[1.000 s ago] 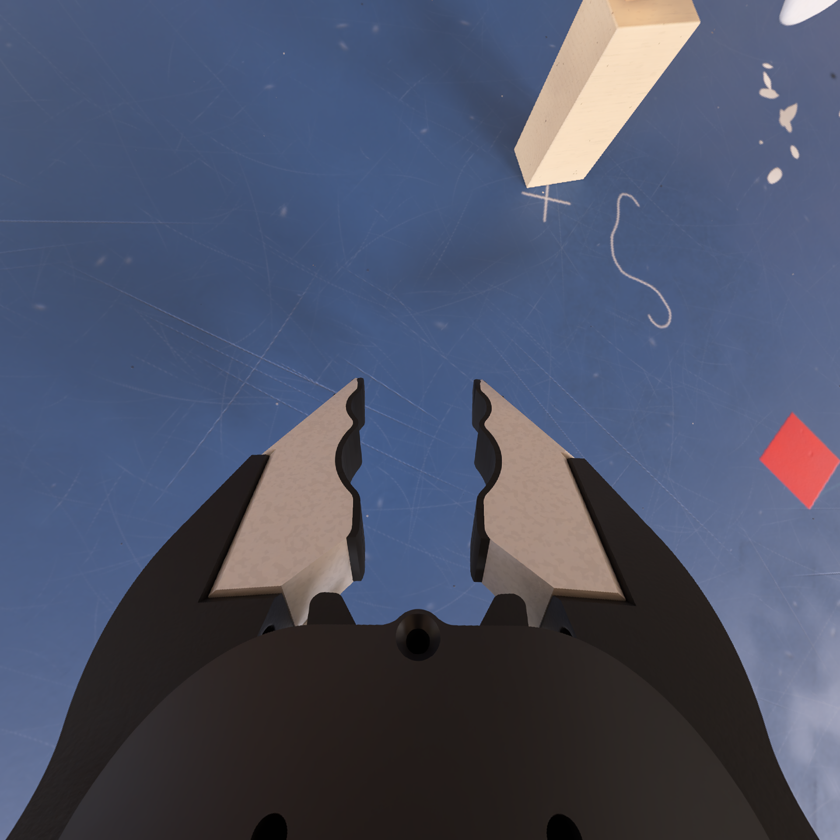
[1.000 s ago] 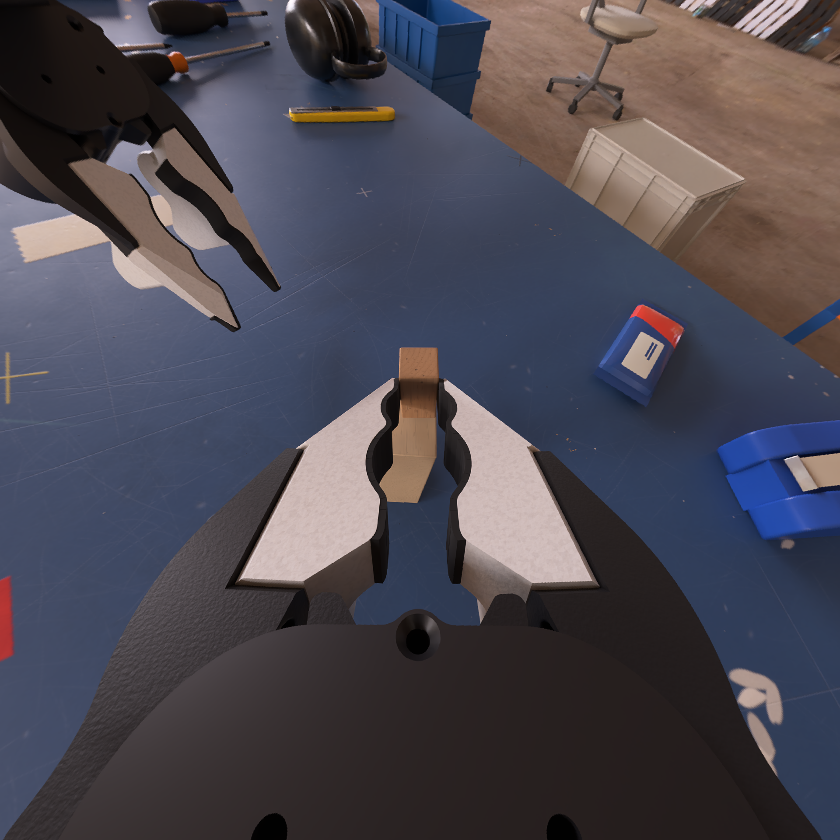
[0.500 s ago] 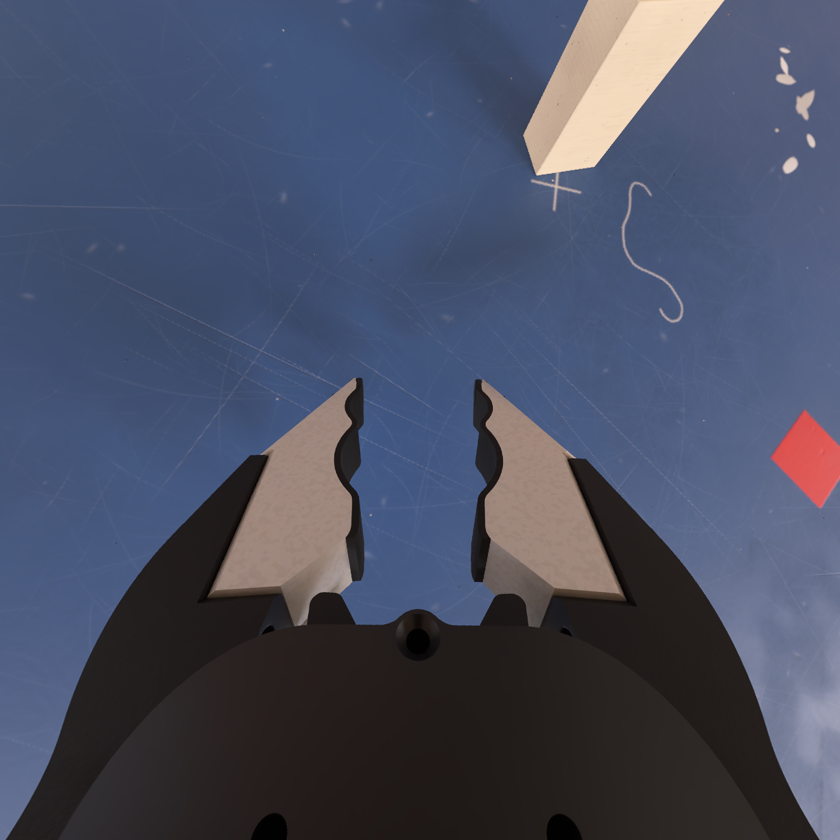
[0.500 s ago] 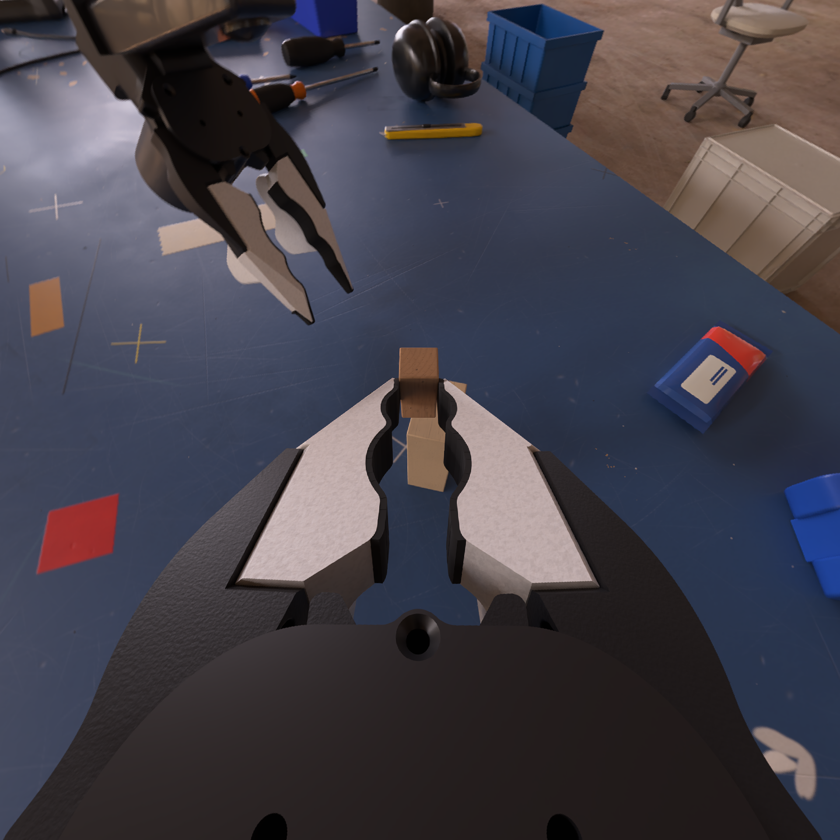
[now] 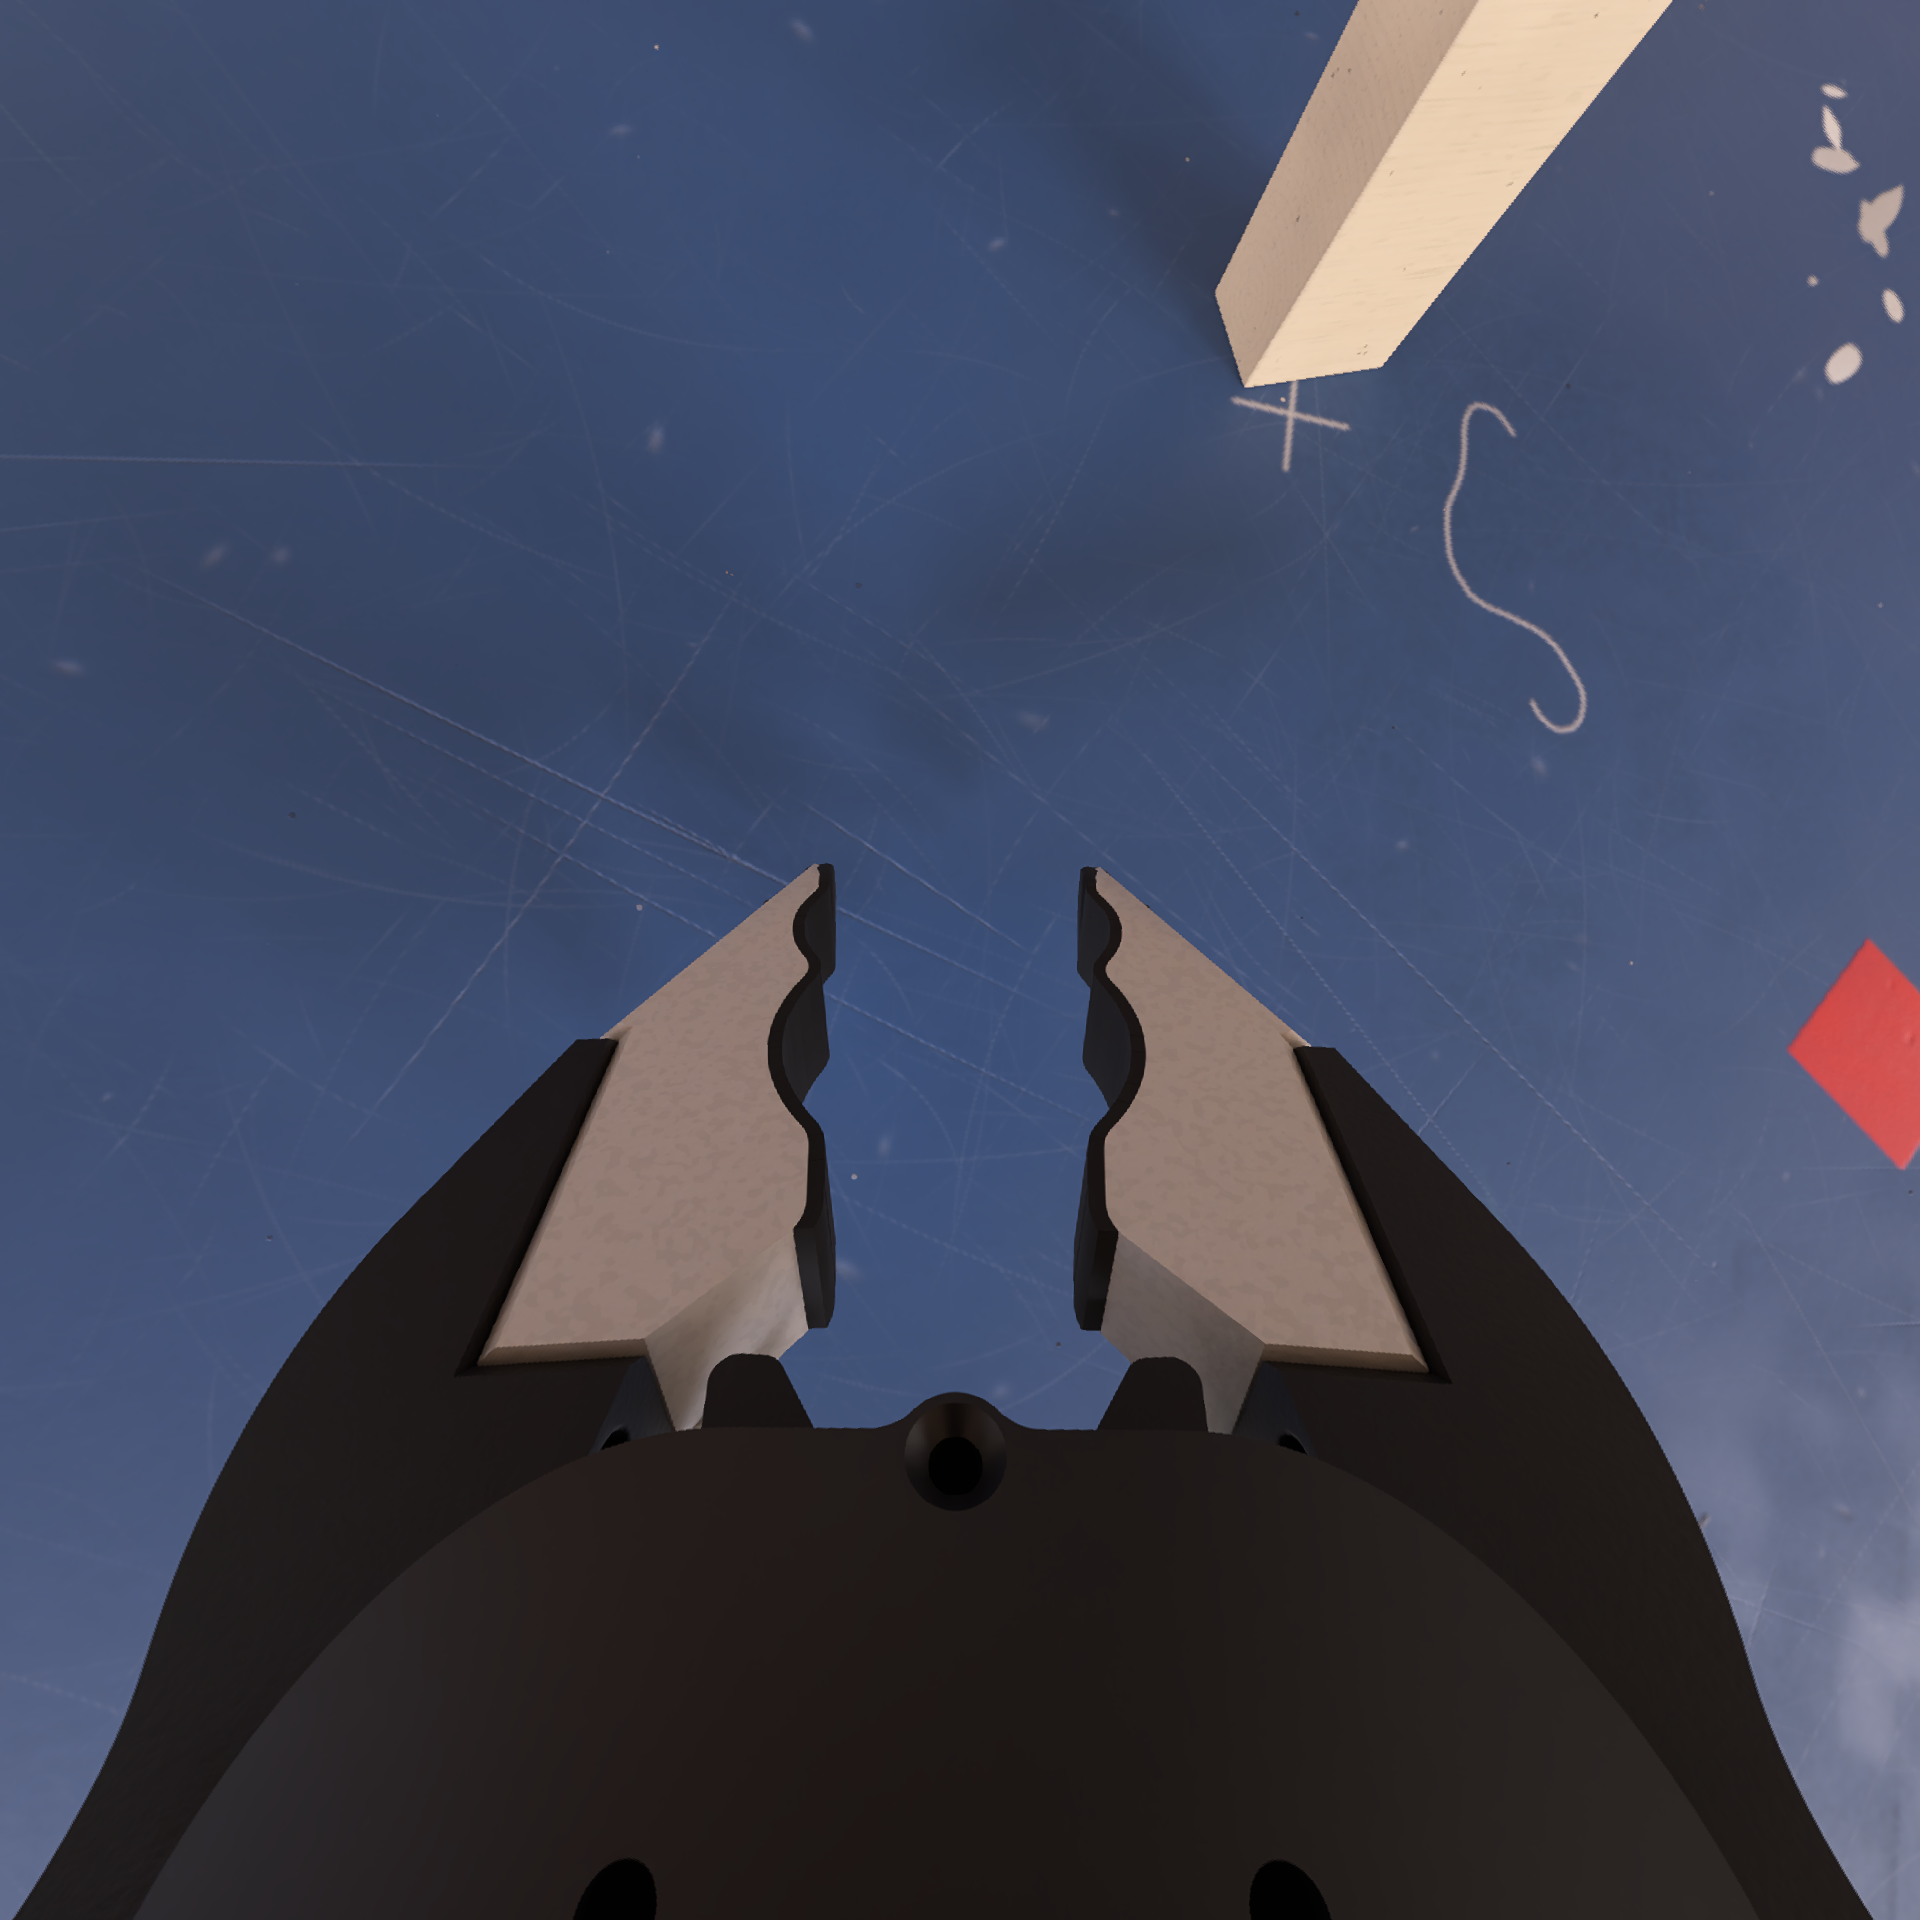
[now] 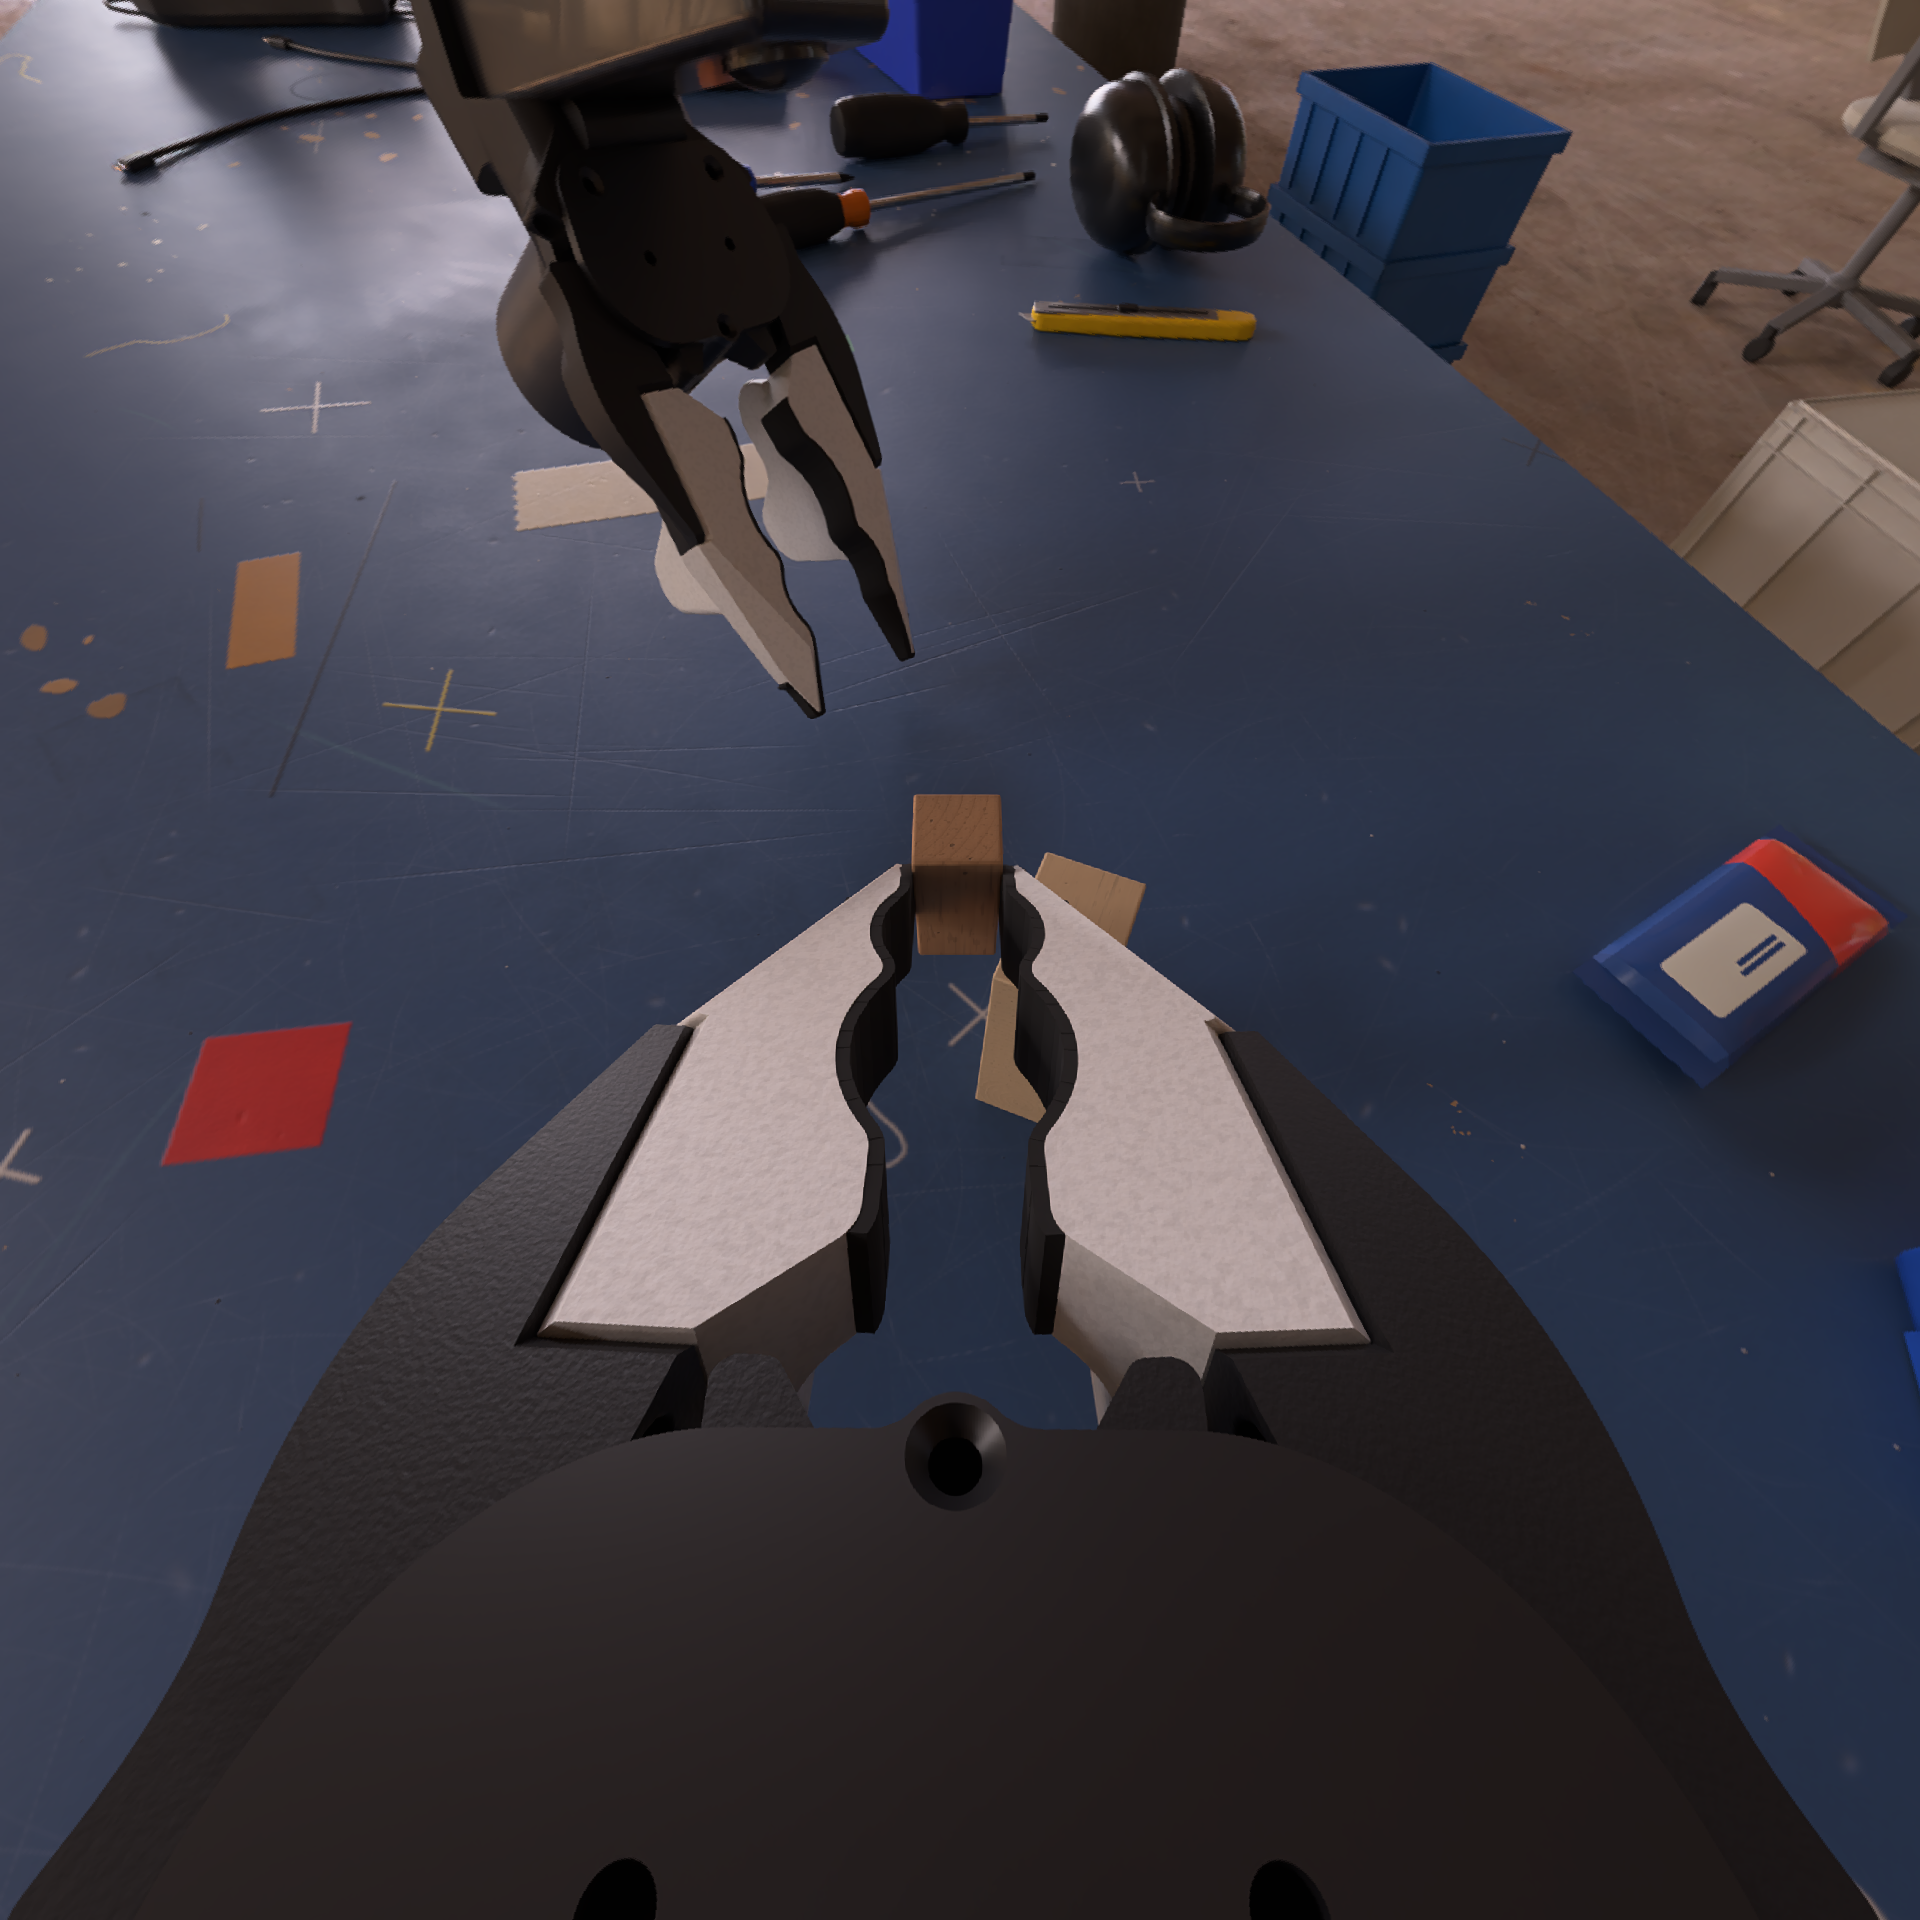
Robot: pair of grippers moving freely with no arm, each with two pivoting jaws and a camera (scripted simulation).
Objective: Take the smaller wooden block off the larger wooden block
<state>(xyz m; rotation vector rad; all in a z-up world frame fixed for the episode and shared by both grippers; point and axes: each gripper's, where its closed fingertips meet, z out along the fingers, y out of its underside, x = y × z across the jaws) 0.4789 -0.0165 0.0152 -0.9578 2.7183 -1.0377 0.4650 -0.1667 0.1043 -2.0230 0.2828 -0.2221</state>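
Observation:
My right gripper (image 6: 956, 883) is shut on the smaller wooden block (image 6: 956, 873), a brown cube held at its fingertips above the table. The larger wooden block (image 6: 1086, 894), a pale long bar, lies on the blue table below, mostly hidden behind my right finger. In the left wrist view the larger block (image 5: 1423, 187) lies at the upper right with nothing on its visible part. My left gripper (image 5: 954, 883) is open and empty above bare table. It also shows in the right wrist view (image 6: 857, 681), hovering beyond the cube.
A blue and red box (image 6: 1745, 956) lies to the right. A red square patch (image 6: 258, 1091) is at the left. A yellow utility knife (image 6: 1143, 320), screwdrivers (image 6: 914, 197), black earmuffs (image 6: 1164, 166) and a blue bin (image 6: 1413, 177) stand at the far end. The table edge (image 6: 1662, 561) runs along the right.
My right gripper has risen and drawn back with the small block, lifting it clear of the larger block. The left gripper has barely moved and stays open.

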